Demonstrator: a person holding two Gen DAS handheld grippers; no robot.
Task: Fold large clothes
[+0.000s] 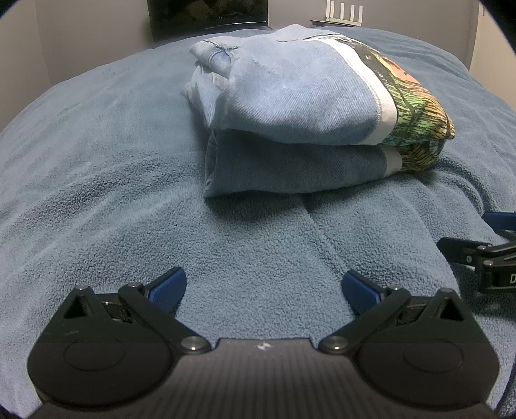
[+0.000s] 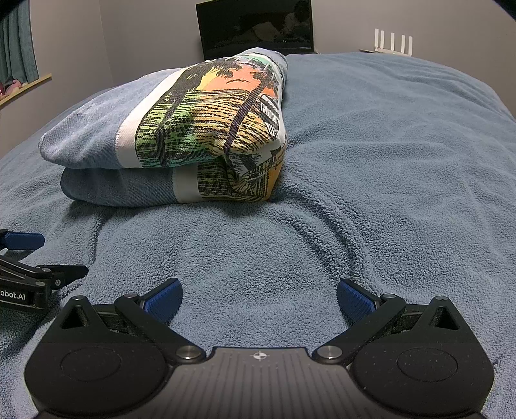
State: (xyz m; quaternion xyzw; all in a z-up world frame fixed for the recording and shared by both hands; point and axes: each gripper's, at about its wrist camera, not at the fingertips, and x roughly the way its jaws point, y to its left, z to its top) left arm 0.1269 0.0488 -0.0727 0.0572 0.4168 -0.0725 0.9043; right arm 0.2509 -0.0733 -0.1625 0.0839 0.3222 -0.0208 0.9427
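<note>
Left wrist view: a folded garment [image 1: 300, 109], blue denim-like cloth with a white band and a colourful printed panel, sits in a compact two-layer bundle on a blue fleece blanket [image 1: 96, 180]. The left gripper [image 1: 263, 287] hangs low over the blanket, on the near side of the garment and apart from it, its blue-padded fingers spread wide and holding nothing. Part of the other gripper shows to the right of the garment's near edge.

Right wrist view: the garment [image 2: 180, 129] lies ahead and to the left, its printed end facing the camera. The right gripper [image 2: 259, 298] is likewise spread wide and empty, near the garment but not touching. Beyond the garment stand a dark screen [image 2: 254, 27] and a white object with upright prongs [image 2: 391, 42], possibly a router.

The fold looks finished. The upper layer bulges loosely, so a nudge from either claw could tip it open, and a careless pinch could snag the blanket instead.
</note>
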